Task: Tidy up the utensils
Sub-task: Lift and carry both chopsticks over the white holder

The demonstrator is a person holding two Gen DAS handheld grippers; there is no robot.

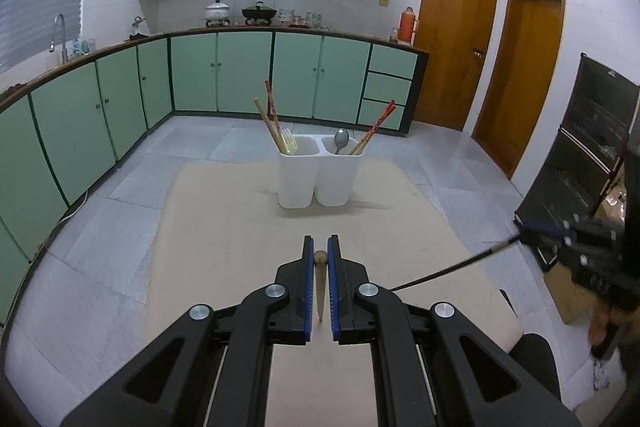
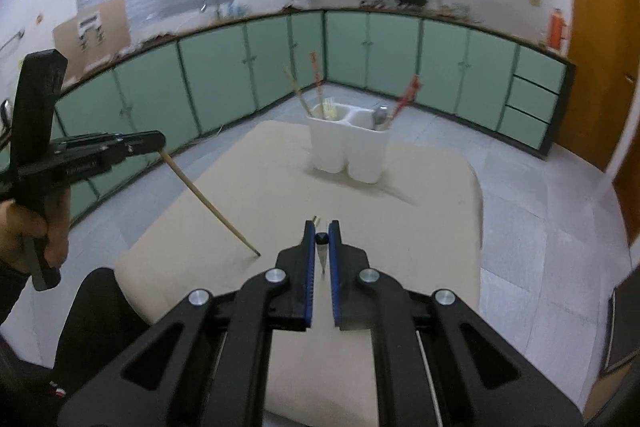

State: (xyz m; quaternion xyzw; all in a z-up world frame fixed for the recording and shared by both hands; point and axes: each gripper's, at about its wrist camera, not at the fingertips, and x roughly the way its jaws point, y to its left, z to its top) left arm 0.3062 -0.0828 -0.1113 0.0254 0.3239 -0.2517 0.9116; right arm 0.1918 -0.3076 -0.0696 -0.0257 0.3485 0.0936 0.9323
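A white two-compartment utensil holder [image 1: 318, 175] stands on a beige table [image 1: 224, 227]. Its left compartment holds a fork and chopsticks, its right a spoon and red chopsticks. My left gripper [image 1: 320, 255] is shut on a wooden chopstick [image 1: 320, 283], held above the table's near part; from the right wrist view the stick [image 2: 208, 203] slants down to the tabletop. My right gripper [image 2: 321, 235] is shut on a black chopstick [image 2: 321, 255], which shows as a dark rod [image 1: 452, 269] in the left wrist view. The holder also shows in the right wrist view [image 2: 348, 151].
Green kitchen cabinets [image 1: 240, 75] run along the far wall and the left side. Wooden doors [image 1: 516, 67] stand at the right. A black cabinet [image 1: 580, 163] stands at the far right. The floor is grey tile.
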